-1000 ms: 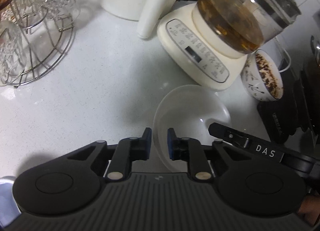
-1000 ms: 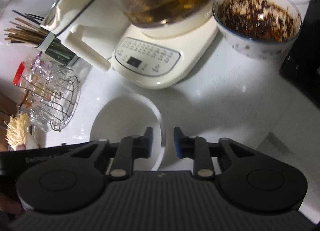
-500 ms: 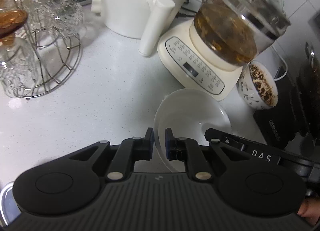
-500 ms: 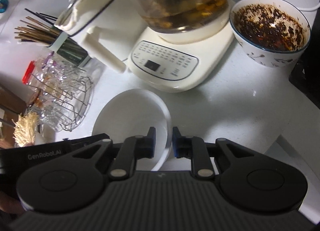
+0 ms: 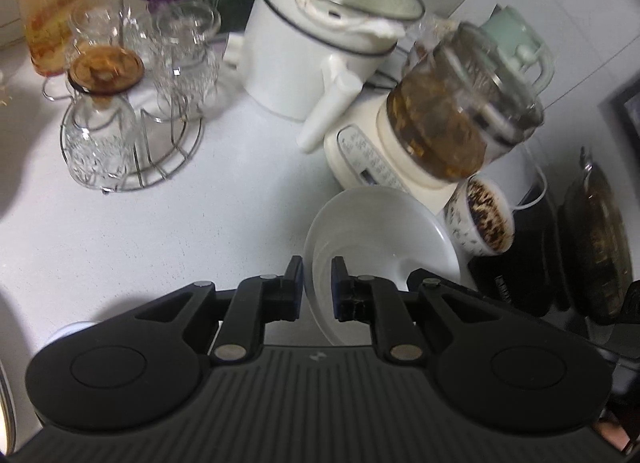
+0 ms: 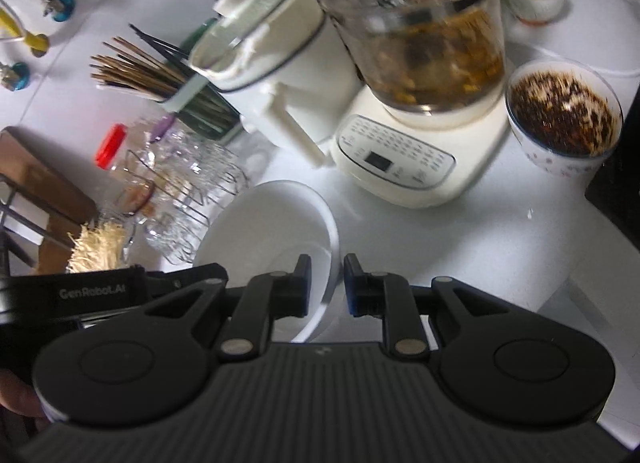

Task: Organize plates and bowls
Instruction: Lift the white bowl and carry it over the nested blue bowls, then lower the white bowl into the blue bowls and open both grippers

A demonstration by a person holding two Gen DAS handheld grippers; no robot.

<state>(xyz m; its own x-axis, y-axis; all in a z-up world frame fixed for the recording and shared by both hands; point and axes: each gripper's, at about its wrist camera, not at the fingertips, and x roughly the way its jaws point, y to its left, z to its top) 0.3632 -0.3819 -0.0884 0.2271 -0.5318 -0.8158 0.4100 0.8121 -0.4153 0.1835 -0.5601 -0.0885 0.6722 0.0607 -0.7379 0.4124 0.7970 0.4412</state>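
A white bowl [image 5: 380, 235] hangs tilted above the white counter [image 5: 168, 231], held by both grippers on opposite sides of its rim. My left gripper [image 5: 318, 287] is shut on the near left rim, one pad inside and one outside. In the right wrist view the same white bowl [image 6: 264, 223] shows, with my right gripper [image 6: 327, 283] shut on its right rim. The other gripper's black body [image 6: 92, 295] reaches the bowl from the left there. A patterned bowl [image 6: 564, 119] with dark contents stands on the counter to the right.
Behind the bowl stand a cream kettle base with a glass pot [image 5: 452, 119] and a white lidded pot [image 5: 320, 55]. A wire rack of glasses [image 5: 120, 119] is at the left, a red-lidded jar [image 5: 52, 15] behind it. A black appliance [image 5: 532, 275] sits at the right.
Both grippers have risen with the white bowl between them, so the counter and the appliances look farther off. Both grips stay the same.
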